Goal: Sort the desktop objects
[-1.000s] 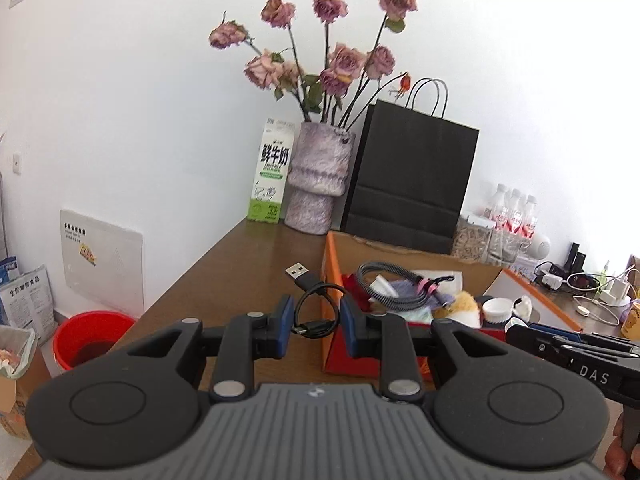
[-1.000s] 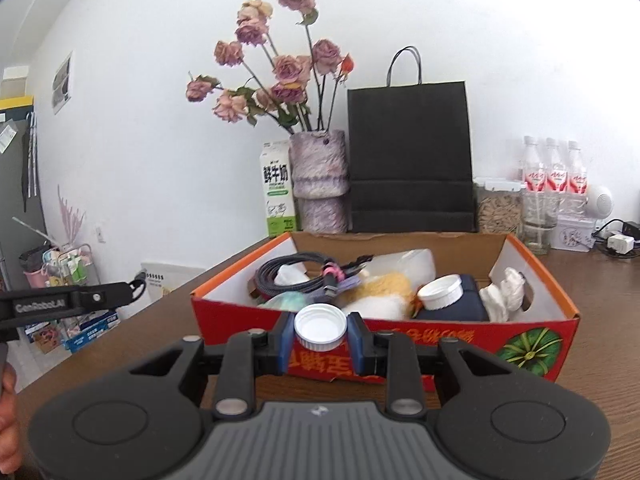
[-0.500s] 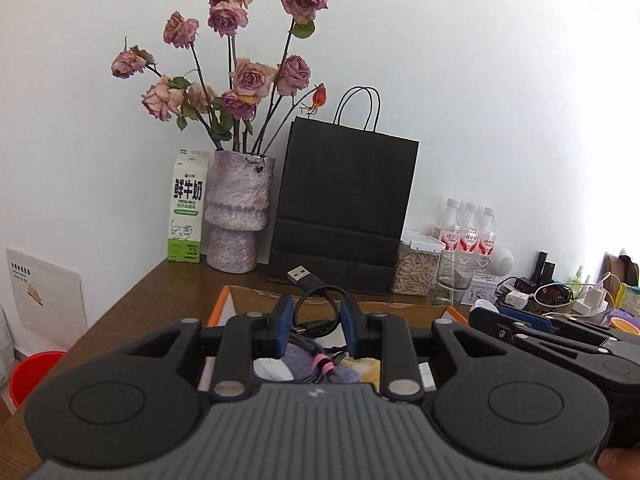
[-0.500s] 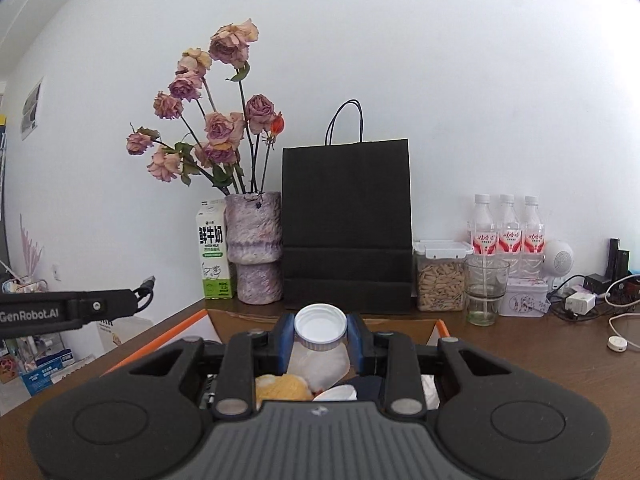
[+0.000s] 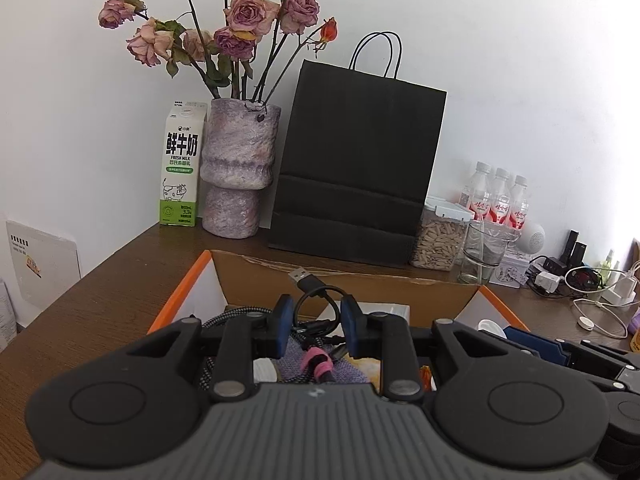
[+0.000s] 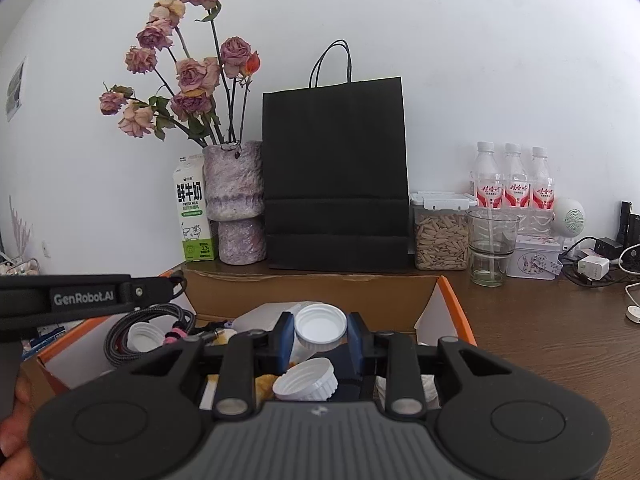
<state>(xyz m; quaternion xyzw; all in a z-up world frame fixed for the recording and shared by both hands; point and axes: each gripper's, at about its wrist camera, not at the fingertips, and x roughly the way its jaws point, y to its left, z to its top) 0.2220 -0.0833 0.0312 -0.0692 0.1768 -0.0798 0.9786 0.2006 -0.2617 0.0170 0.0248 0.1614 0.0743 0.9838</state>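
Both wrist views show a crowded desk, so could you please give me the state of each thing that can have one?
left gripper: shut on black USB cable
right gripper: shut on white bottle cap
cardboard box: open, partly filled
second white cap: loose in box
black paper bag: upright
milk carton: upright, closed
seed jar: lidded
glass: upright

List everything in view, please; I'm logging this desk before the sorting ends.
cardboard box: 1, orange-edged, front of desk
USB cable: 1, black, in left gripper
bottle cap: 1, white, in right gripper
loose cap: 1, white, in box
black bag: 1, by wall
vase: 1, purple, left of bag
milk carton: 1, white-green, beside vase
bottles: 3, clear, right
left gripper: black
right gripper: black
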